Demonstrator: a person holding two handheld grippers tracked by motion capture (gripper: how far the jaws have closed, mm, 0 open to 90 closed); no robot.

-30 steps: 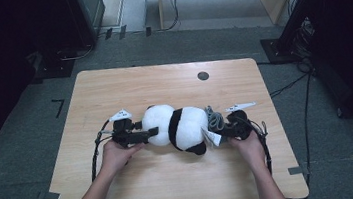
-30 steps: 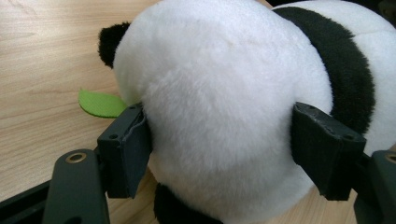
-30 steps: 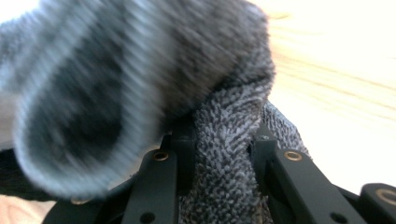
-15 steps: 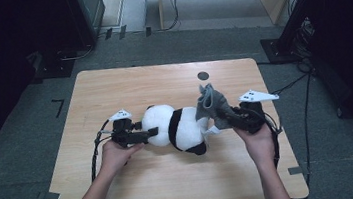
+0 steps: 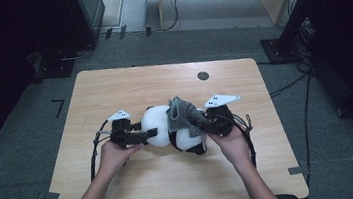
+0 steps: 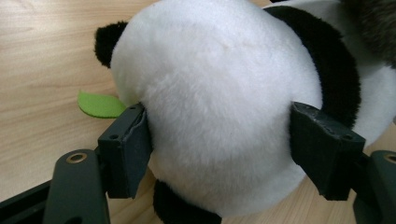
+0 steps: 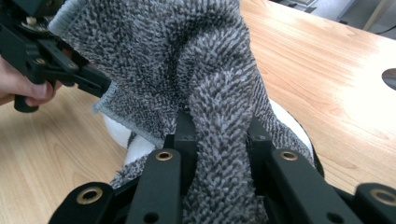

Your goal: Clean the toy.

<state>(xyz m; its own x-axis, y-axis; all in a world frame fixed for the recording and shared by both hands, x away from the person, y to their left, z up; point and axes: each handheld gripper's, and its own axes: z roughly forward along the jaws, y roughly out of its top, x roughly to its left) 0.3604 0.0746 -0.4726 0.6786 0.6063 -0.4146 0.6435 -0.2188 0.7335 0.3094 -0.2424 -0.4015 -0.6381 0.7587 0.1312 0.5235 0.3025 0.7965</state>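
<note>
So the right gripper [image 5: 198, 121] had lifted the grey towel [image 5: 182, 111] up off the right side of the panda plush [image 5: 178, 129] and swung it left over the body, jaws pinched tight on a fold of the cloth. The left gripper [image 5: 152, 132] hadn't budged (jaws spread wide, pressed to both sides of the white head), pinning the plush mid-table, so I'd guess wiping or covering was next.

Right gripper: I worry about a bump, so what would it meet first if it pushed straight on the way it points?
The right gripper, shut on the grey cloth, would probably press into the panda toy first.
</note>
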